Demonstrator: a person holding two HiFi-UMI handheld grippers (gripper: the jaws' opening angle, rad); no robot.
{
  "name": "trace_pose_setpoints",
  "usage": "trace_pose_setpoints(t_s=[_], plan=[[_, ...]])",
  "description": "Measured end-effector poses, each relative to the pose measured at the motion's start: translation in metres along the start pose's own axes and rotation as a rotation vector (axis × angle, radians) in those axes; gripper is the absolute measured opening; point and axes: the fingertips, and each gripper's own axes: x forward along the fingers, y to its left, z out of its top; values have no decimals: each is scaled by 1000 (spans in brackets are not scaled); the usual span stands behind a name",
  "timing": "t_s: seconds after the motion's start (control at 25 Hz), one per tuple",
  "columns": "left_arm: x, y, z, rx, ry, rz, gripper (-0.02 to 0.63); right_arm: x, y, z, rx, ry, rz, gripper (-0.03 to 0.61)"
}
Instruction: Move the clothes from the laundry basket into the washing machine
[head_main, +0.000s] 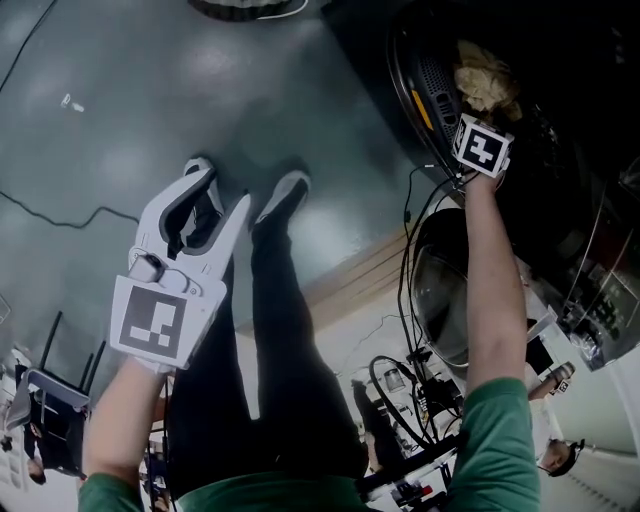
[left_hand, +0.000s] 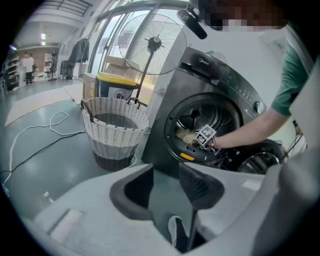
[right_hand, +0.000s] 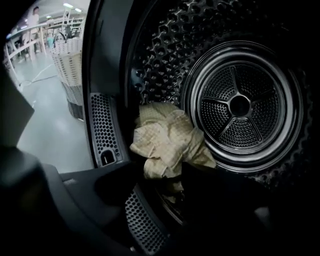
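Note:
A crumpled beige cloth (right_hand: 167, 142) lies at the front lip of the washing machine's dark drum (right_hand: 240, 105). My right gripper (right_hand: 160, 185) reaches into the door opening. Its dark jaws stand apart, with the cloth's lower edge just at their tips and nothing pinched. From the head view its marker cube (head_main: 482, 148) sits right below the cloth (head_main: 487, 80). My left gripper (head_main: 222, 188) hangs over the floor, open and empty, well away from the machine (left_hand: 200, 100). The white wicker laundry basket (left_hand: 115, 132) stands left of the machine, and no clothes show above its rim.
The round machine door (head_main: 440, 290) hangs open beside my right arm. A standing fan (left_hand: 152, 42) and a yellow-lidded bin (left_hand: 117, 85) are behind the basket. A cable (left_hand: 45, 135) snakes over the grey floor. The person's legs and shoes (head_main: 285, 195) are below the left gripper.

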Motion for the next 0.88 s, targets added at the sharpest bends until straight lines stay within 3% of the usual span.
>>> trace_pose_setpoints(t_s=[0.28,0.44,0.6,0.88], plan=[[-19,-6,28,42,-41,6,160,-69,14,-9,107,-102,53,259],[-45,-17,60,72,-82,24,160,-140,29,-3,84,-163,136,259],[-74,-21,94,99,-114,50,160,-217,40,22,30,-242,227,258],[-124,-35,160,167,-157,90,160,-336,50,76,162,-391,384,171]])
